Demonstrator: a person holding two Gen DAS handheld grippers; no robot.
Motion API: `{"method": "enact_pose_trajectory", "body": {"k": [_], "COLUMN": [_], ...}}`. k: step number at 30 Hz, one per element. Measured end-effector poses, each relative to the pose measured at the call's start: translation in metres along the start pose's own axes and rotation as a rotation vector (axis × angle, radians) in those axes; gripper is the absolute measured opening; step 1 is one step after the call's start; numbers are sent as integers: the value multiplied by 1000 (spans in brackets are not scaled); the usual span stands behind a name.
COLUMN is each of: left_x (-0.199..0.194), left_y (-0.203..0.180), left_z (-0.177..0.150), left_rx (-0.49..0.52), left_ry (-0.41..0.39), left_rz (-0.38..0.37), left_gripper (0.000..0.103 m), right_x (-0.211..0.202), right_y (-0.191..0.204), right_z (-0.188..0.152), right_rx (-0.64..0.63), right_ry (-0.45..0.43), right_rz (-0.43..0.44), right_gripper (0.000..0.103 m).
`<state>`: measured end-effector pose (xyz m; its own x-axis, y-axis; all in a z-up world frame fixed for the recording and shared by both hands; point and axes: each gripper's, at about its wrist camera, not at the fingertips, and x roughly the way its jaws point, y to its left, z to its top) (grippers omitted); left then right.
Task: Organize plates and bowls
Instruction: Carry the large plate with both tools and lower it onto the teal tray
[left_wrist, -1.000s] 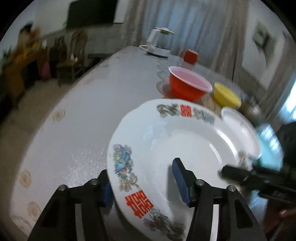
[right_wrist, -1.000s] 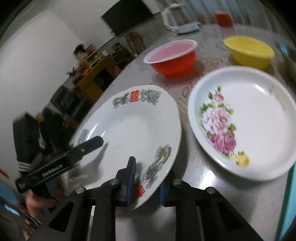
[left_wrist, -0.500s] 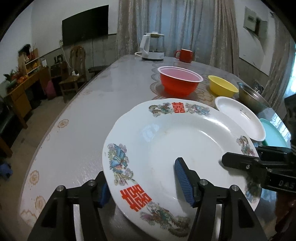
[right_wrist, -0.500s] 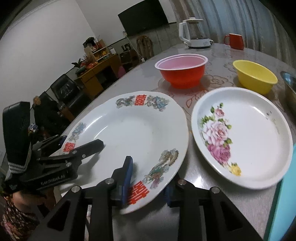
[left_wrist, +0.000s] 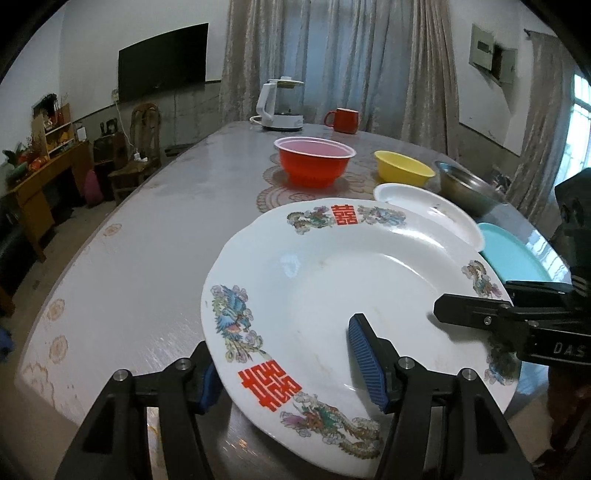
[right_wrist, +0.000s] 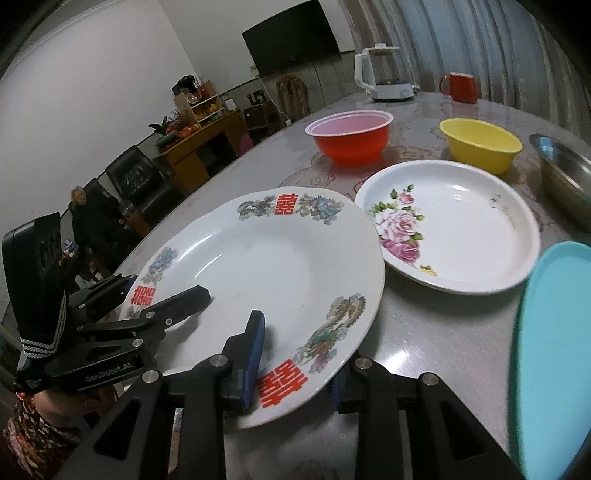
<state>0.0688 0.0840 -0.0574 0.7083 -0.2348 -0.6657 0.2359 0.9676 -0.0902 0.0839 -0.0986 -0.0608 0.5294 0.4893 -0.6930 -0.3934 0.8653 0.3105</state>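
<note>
Large plate (left_wrist: 343, 295) gripped at its near rim by left tongs (left_wrist: 288, 373) and right tongs (right_wrist: 295, 362), above bench (left_wrist: 147, 236). Best kept level, carried onto flowered plate (right_wrist: 461, 229) just beyond right tongs.

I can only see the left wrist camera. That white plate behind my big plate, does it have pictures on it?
Observer: Yes. The right wrist view shows pink roses painted inside the white plate.
Operator: I see only one finger of the right gripper. Where is the other one?
Observer: It is under the rim of the big plate. The right gripper has that rim between its jaws, which have just been opening slightly.
Operator: Is anybody else in the room?
Observer: Yes, a person sits among the dark chairs by the wall.
</note>
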Motion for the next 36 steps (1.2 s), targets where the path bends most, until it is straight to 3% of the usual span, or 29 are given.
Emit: {"method": "enact_pose_trajectory", "body": {"k": [6,16,27,36], "left_x": [-19,-29,-10,20], "left_y": [-21,-74,-148,-193], "left_z": [7,17,30,36], "left_rx": [40,117,208,238], "left_ry": [-28,-49,-9,50], "left_rz": [-9,-106,-233,-296], "left_gripper": [62,62,62,62], "right_x": [-27,-79,-130,-154], "right_y": [-2,-24,-74,-114], "right_z": [-4,-16,-40,-57], "right_rx": [6,49,145,216], "right_ry": [-37,-95,-151,-168], "right_rz": [1,-51,-158,-215], "right_gripper": [28,28,28,28]}}
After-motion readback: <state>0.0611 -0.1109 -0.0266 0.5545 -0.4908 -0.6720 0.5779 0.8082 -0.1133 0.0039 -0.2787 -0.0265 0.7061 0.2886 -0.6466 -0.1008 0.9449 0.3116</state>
